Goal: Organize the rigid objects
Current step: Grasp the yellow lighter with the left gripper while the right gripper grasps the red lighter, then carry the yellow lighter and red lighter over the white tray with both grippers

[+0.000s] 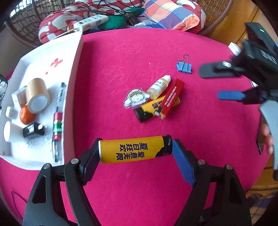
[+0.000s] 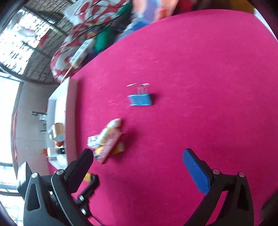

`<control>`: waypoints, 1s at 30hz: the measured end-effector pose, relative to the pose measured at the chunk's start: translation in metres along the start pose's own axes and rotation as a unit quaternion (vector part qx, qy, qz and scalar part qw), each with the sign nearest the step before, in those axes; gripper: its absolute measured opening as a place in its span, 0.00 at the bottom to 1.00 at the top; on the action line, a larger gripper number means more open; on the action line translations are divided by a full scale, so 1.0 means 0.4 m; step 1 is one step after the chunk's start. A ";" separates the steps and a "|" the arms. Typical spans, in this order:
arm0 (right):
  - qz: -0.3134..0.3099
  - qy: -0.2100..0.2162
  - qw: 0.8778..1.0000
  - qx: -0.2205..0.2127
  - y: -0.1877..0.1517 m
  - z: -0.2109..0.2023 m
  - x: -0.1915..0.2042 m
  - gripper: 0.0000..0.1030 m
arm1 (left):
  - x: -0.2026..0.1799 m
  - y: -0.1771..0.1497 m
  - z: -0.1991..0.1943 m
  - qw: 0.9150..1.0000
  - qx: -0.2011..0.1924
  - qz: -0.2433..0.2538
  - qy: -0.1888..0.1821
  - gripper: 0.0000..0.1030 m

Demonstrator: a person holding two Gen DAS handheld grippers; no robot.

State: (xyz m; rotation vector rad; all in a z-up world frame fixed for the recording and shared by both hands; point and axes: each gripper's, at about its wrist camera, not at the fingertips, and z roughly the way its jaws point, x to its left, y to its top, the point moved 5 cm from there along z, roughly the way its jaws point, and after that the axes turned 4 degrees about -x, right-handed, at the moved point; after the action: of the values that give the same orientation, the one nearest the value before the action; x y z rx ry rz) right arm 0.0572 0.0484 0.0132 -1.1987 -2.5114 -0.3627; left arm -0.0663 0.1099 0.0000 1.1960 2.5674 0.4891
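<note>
- Left gripper (image 1: 135, 151) points steeply down over the pink felt-covered table (image 1: 156, 52), fingers clamped endwise on a yellow plastic lighter with dark blue Chinese print and a black cap (image 1: 132, 149); lighter lies crosswise between the pads
- Right gripper (image 2: 137, 156) also tilted down, fingers spread wide w/ nothing between them, only bare pink cloth; view is motion-blurred
- In the left wrist view the right gripper (image 1: 224, 85) shows at the right edge, w/ a bit of the person's hand (image 1: 266, 137) behind it
- Ahead of the left gripper, mid-table: a small heap – 2nd yellow lighter (image 1: 149, 109) under a red lighter (image 1: 171, 97), a small clear dropper bottle w/ yellowish liquid (image 1: 159, 86) leaning on them, a cartoon sticker-like figure (image 1: 136, 98) just beside
- Blue metal binder clip (image 1: 184, 66) sits apart, farther back
- White foam tray (image 1: 73, 73) at the table's left side holds a roll of brown packing tape (image 1: 37, 94), an orange fruit (image 1: 26, 114), a black-and-white marker pen (image 1: 60, 97), a red/green tube-like thing (image 1: 57, 126), a small black box-like item (image 1: 33, 130)
- Beyond the table: patterned cushions (image 1: 173, 13), white power strip (image 1: 90, 20)
</note>
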 end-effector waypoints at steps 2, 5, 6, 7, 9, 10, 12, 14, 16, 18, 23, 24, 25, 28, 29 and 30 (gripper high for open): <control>-0.006 0.006 1.000 0.001 -0.003 0.023 0.026 1.00 | 0.018 -0.009 -0.017 1.000 -0.001 -0.006 -0.008 0.78; -0.022 -0.010 1.000 0.006 -0.005 0.047 0.054 1.00 | 0.040 -0.027 -0.045 1.000 -0.004 -0.016 -0.017 0.78; -0.028 -0.018 0.999 0.009 -0.006 0.054 0.059 1.00 | 0.050 -0.029 -0.054 1.000 -0.005 -0.019 -0.019 0.78; -0.032 -0.030 0.999 0.010 -0.008 0.060 0.063 1.00 | 0.061 -0.031 -0.062 1.000 -0.007 -0.023 -0.021 0.78; -0.034 -0.048 0.998 0.021 -0.008 0.081 0.072 1.00 | 0.081 -0.034 -0.079 0.999 -0.011 -0.028 -0.023 0.78; -0.030 -0.058 0.997 0.027 -0.008 0.092 0.073 1.00 | 0.090 -0.036 -0.087 0.999 -0.013 -0.028 -0.023 0.78; -0.026 -0.066 0.997 0.028 -0.007 0.102 0.078 0.96 | 0.106 -0.036 -0.098 0.999 -0.016 -0.026 -0.023 0.78; -0.030 -0.079 0.996 0.033 -0.007 0.119 0.088 0.69 | 0.120 -0.033 -0.108 0.999 -0.019 -0.025 -0.025 0.78; -0.032 -0.092 0.994 0.039 -0.010 0.135 0.094 0.45 | 0.135 -0.029 -0.121 0.999 -0.024 -0.022 -0.027 0.78; -0.037 -0.102 0.994 0.034 -0.010 0.136 0.098 0.42 | 0.148 -0.023 -0.135 0.999 -0.030 -0.020 -0.029 0.78; -0.011 -0.060 0.998 0.030 -0.013 0.119 0.081 0.16 | 0.170 0.009 -0.168 0.998 -0.050 -0.018 -0.038 0.78; -0.013 -0.053 0.998 0.024 -0.014 0.109 0.081 0.16 | 0.172 0.015 -0.174 0.998 -0.053 -0.017 -0.039 0.78; -0.015 -0.046 0.999 0.019 -0.015 0.097 0.083 0.16 | 0.172 0.022 -0.180 0.997 -0.058 -0.015 -0.041 0.78; -0.020 -0.024 1.000 -0.002 -0.013 0.053 0.102 0.16 | 0.169 0.046 -0.208 0.996 -0.073 -0.007 -0.048 0.78; -0.025 -0.018 0.999 -0.014 -0.012 0.033 0.118 0.16 | 0.168 0.056 -0.220 0.996 -0.080 -0.004 -0.050 0.78; -0.031 -0.012 0.999 -0.025 -0.011 0.010 0.128 0.16 | 0.165 0.067 -0.233 0.995 -0.087 -0.001 -0.052 0.78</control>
State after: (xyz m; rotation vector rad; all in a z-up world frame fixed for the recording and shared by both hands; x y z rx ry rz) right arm 0.0228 0.0833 0.0298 -1.1524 -2.5783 -0.4314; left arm -0.1242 0.1596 0.0892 1.1282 2.3837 0.6200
